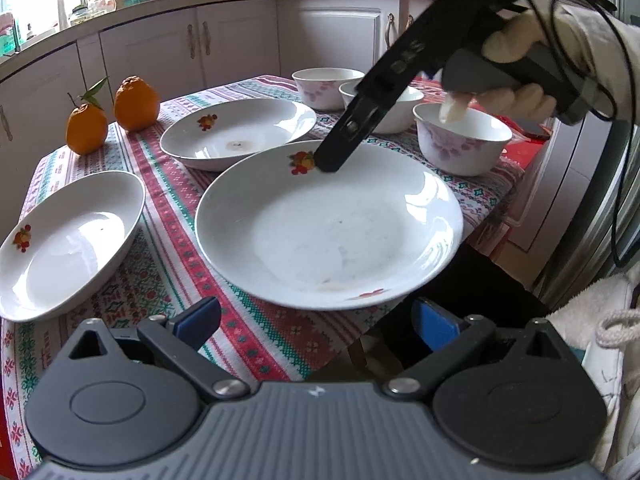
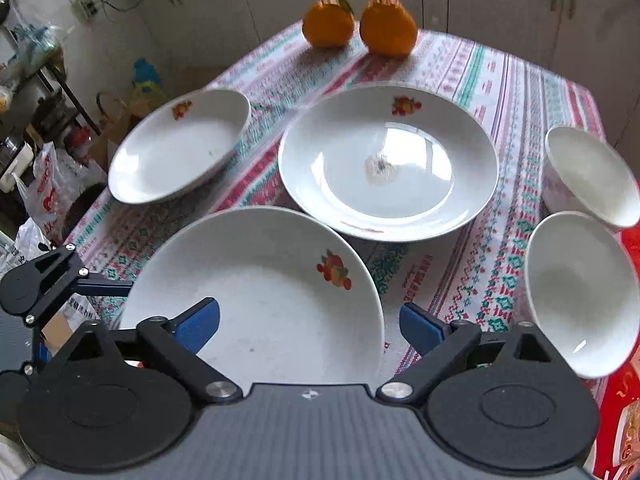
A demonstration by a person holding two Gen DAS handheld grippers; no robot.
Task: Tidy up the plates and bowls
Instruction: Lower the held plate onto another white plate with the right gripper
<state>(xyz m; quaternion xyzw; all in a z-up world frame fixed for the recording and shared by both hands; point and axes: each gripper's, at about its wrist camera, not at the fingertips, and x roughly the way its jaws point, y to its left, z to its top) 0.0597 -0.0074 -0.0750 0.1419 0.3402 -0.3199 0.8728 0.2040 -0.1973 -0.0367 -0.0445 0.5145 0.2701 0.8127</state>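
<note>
1. Currently nothing is stacked: three plates and three bowls sit apart on the patterned tablecloth (image 2: pixel 460 80). Near plate (image 1: pixel 328 224) lies closest to both tools; middle plate (image 1: pixel 238 132) sits behind it; side plate (image 1: pixel 68 240) overhangs the table's edge.
2. Left gripper (image 1: pixel 316 320): blue pads spread wide, holding nothing, hovering just short of the near plate's rim.
3. Right gripper (image 2: pixel 310 322): pads likewise apart and empty, poised over the near plate; seen from the left wrist, one fingertip hangs at its far rim by the fruit motif.
4. Bowls (image 1: pixel 464 140) cluster at the far right, untouched. Two oranges (image 1: pixel 136 104) stand at the far corner.
5. Judgement: step in hand is gripping the near plate. Straddle the rim squarely, one pad above and one below, close firmly, lift level; glazed rims probably slip.
6. Likely stack onto the middle plate, lowering centred.
</note>
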